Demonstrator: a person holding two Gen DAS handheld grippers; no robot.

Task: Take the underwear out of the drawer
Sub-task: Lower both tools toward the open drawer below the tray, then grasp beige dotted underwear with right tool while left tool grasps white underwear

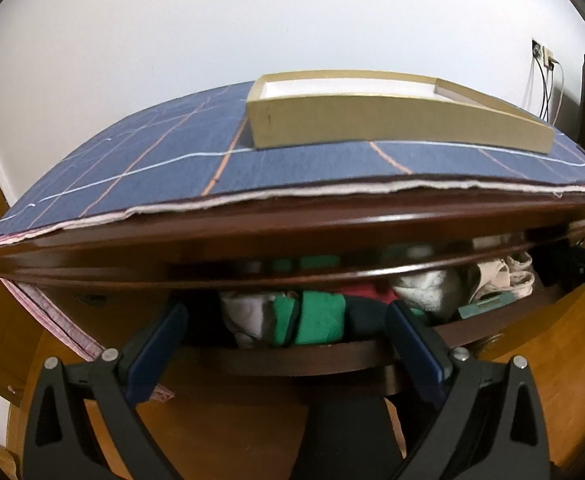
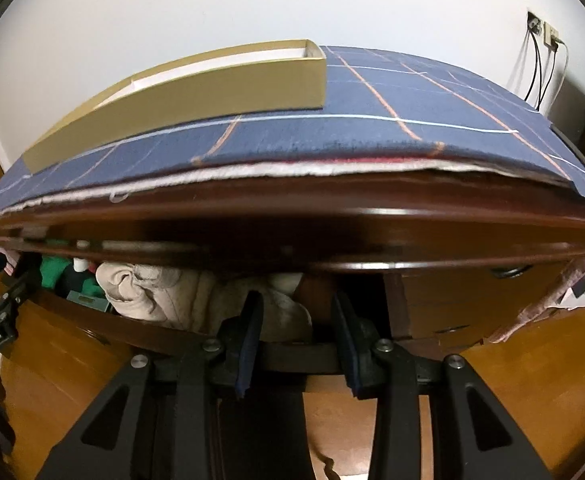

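A dark wood drawer (image 1: 312, 354) stands pulled out a little from the dresser. It holds folded green (image 1: 318, 318), white (image 1: 244, 314), navy and beige clothes. My left gripper (image 1: 288, 316) is open at the drawer's front edge, its fingers either side of the green and white pieces. In the right wrist view the drawer (image 2: 132, 332) shows beige underwear (image 2: 180, 300). My right gripper (image 2: 296, 304) is open at the drawer's right end, its left finger (image 2: 252, 320) against the beige cloth. Each gripper shows at the edge of the other's view.
A blue checked cloth (image 1: 172, 160) covers the dresser top, with a shallow cardboard tray (image 1: 372, 120) on it. A white wall with sockets and cables (image 2: 540, 60) is behind. Wooden floor (image 2: 532, 380) lies below. A closed small drawer (image 2: 452, 304) is to the right.
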